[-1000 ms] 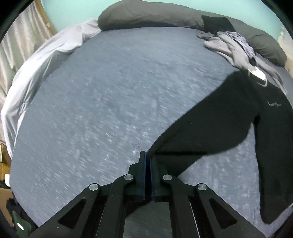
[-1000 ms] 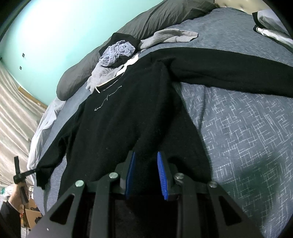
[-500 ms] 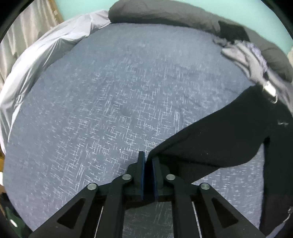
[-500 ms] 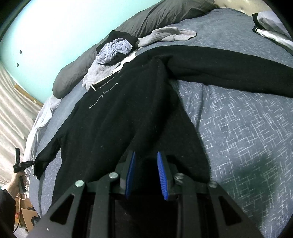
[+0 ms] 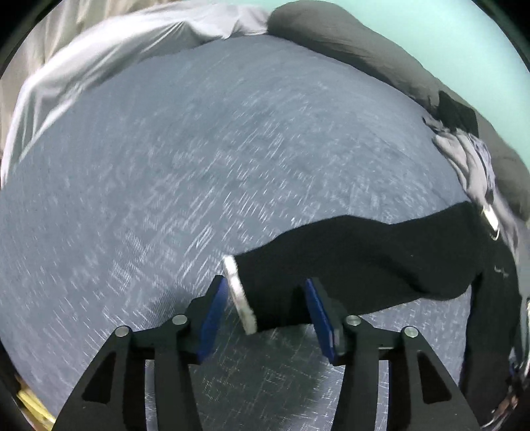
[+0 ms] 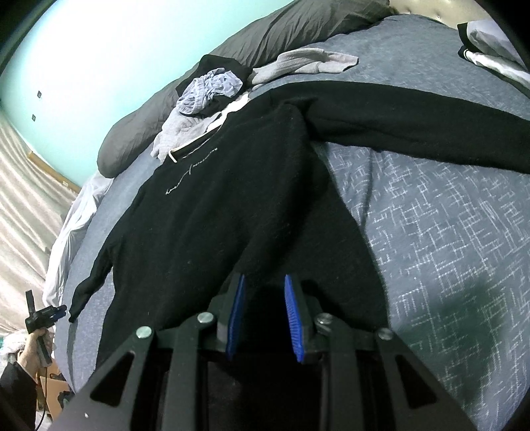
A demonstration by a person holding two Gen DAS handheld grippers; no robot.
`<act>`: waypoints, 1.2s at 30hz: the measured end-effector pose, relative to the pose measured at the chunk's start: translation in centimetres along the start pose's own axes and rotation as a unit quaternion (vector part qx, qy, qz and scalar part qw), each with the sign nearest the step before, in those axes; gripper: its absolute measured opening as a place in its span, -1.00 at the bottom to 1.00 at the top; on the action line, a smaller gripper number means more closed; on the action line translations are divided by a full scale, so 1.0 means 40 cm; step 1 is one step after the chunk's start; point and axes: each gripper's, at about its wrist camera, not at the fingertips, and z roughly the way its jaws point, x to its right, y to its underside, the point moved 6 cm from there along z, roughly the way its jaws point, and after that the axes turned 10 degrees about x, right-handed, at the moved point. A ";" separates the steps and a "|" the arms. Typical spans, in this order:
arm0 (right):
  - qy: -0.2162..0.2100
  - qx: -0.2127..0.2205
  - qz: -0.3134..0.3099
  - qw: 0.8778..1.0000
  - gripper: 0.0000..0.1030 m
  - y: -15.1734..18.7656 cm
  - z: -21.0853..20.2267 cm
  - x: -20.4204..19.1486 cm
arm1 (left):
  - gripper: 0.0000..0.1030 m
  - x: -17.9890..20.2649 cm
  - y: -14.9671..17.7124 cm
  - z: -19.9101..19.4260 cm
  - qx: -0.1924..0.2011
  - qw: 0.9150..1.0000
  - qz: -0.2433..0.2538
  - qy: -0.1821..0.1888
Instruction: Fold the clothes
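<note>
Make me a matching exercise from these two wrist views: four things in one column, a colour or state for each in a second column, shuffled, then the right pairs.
Things:
1. black sweater
2. left gripper
3. pillow
4. bedspread

Colours or states:
A. dark grey, lying along the head of the bed
B. blue-grey with a pattern of white lines
C. spread flat, both sleeves stretched out to the sides
D. jaws apart, just been opening, the sleeve cuff loose between them

Pairs: 1-C, 2-D, 3-A, 4-B
</note>
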 end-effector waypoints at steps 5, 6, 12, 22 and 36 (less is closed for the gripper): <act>0.002 0.000 -0.001 1.000 -0.52 0.000 0.003 0.000 | -0.01 -0.014 0.031 0.022 -0.002 1.000 -0.010 0.002; 0.003 -0.001 -0.001 1.000 -0.52 0.001 0.005 0.000 | -0.23 -0.010 0.035 0.022 0.000 1.000 -0.007 0.005; 0.004 -0.004 -0.004 1.000 -0.52 0.006 0.010 -0.002 | -0.88 0.005 0.029 0.004 0.020 0.999 0.036 -0.015; 0.002 -0.003 -0.001 1.000 -0.52 0.002 0.009 0.002 | -0.92 -0.044 -0.052 -0.069 0.045 0.997 0.039 -0.047; 0.002 0.003 0.007 1.000 -0.52 -0.026 -0.011 0.009 | -0.89 -0.054 -0.001 -0.061 0.019 0.998 0.022 -0.063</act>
